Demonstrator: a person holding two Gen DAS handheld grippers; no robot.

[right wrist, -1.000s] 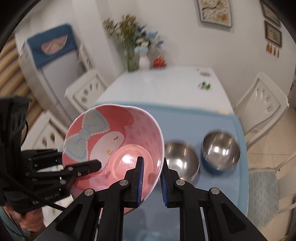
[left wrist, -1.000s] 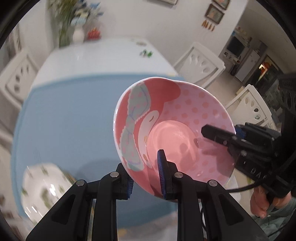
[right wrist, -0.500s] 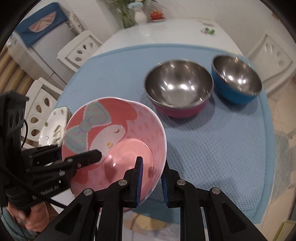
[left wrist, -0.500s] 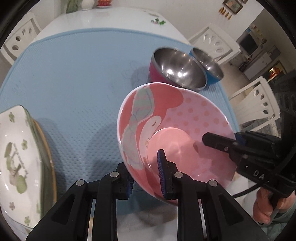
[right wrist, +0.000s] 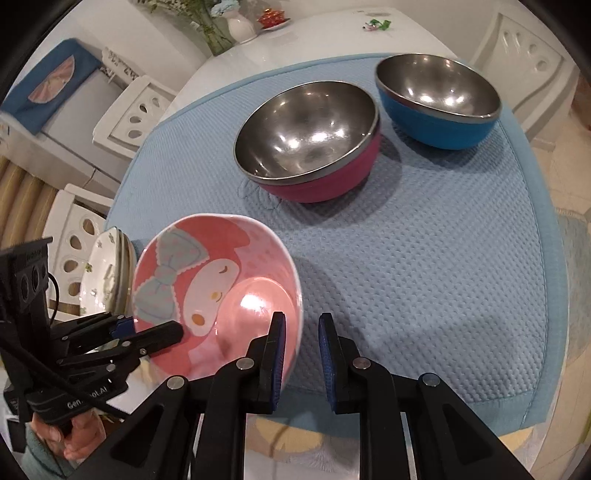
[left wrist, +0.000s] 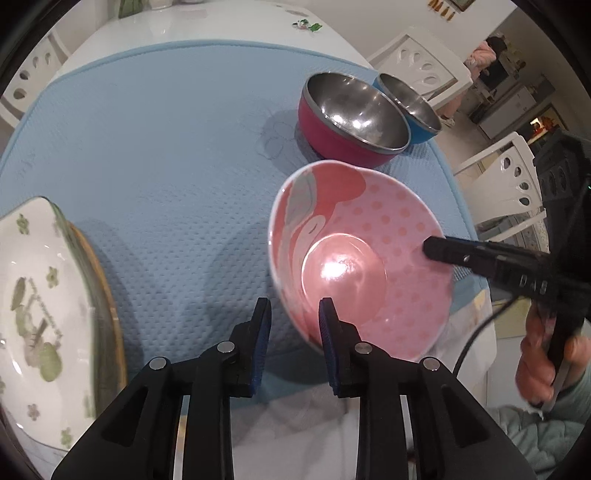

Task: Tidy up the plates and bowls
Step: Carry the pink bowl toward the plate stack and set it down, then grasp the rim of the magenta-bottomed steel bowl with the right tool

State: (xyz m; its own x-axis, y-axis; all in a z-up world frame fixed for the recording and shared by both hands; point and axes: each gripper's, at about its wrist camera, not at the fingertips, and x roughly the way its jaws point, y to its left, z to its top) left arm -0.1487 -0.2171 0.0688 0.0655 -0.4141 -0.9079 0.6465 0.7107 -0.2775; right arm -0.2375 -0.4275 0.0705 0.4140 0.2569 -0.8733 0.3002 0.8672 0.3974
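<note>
Pink ceramic bowl with a cartoon rabbit face and grey-blue bow printed inside (right wrist: 218, 295): low over the near-left corner of the light blue textured mat (right wrist: 424, 277), tilted. I cannot tell if its base touches yet.

My right hand-held gripper (right wrist: 301, 321) is clamped on the bowl's rim at its 4 o'clock, one pad inside and one outside. It carries the weight on that side.

My left hand-held gripper (left wrist: 294, 306) straddles the opposite rim. Its jaws have just been opening. The rim sits between them, with a gap showing at the outer pad, so I judge it is letting go to set the bowl down.

At 1 o'clock from the bowl: steel bowl with magenta outside (right wrist: 306, 147). Beyond it: steel bowl with blue outside (right wrist: 439, 103). Both are upright on the mat, probably the bowl group.

At 9 o'clock: stacked white plates with green flower print (left wrist: 33, 295). The white worktop (left wrist: 184, 22) carries everything.

Writing: "DAS" on the right tool's body; "Gen…bot.AI" on the left, partly hidden.
</note>
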